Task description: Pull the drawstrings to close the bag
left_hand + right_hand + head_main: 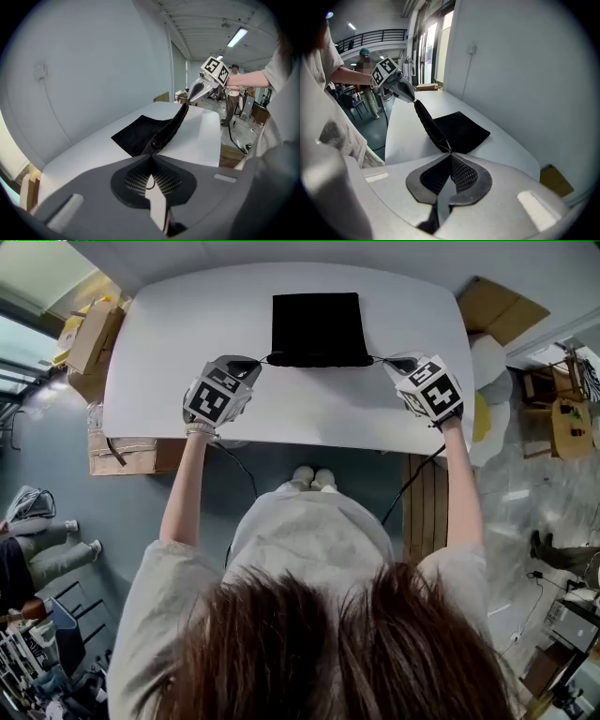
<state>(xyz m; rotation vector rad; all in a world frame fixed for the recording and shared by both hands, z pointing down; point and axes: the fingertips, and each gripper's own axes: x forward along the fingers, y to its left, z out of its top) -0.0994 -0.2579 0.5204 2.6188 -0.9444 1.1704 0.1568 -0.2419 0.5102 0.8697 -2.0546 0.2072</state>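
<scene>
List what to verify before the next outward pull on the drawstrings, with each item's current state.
1. Left hand-held gripper shut on the left drawstring: ok.
2. Right hand-held gripper shut on the right drawstring: ok.
3. Grippers on opposite sides of the bag: ok.
4. Bag mouth cinched: not ok, its near edge spans the bag's full width.
5. Bag body flat on the table: ok.
6. Strings free of knots: cannot tell.
</scene>
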